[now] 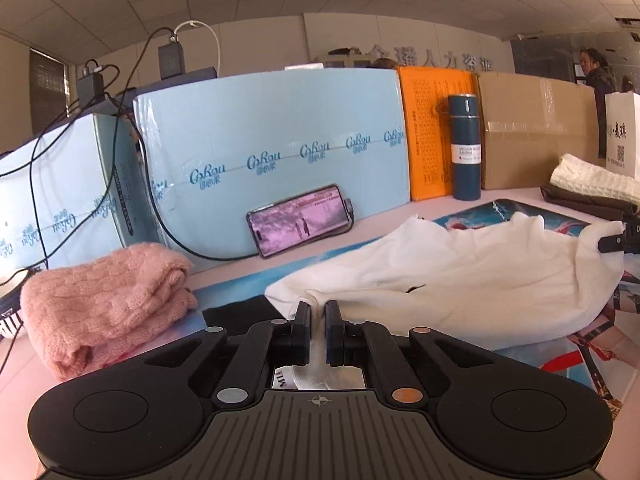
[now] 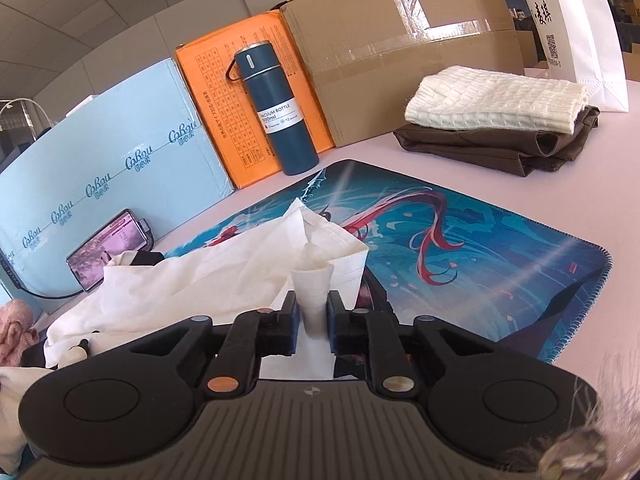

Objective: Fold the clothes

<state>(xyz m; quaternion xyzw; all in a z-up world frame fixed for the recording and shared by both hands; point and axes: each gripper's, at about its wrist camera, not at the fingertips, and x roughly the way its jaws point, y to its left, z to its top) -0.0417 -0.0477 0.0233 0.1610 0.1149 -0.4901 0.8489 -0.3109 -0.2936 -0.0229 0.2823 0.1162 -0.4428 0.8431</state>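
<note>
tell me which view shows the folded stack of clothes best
The right wrist view: the cream knit lies in full on the brown garment. The left wrist view catches only a small slice of both at its right edge.

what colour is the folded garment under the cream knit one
Dark brown. The folded brown garment lies beneath the cream knit; the right wrist view shows it best.

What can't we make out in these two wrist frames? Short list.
- White garment: its near edge is hidden behind the left gripper body in the left wrist view; garment type unclear.
- Right gripper: its body covers the white garment's lower part in the right wrist view.
- Phone: screen content too small.
- Pink sweater: cut off by the right wrist view's left edge.
</note>
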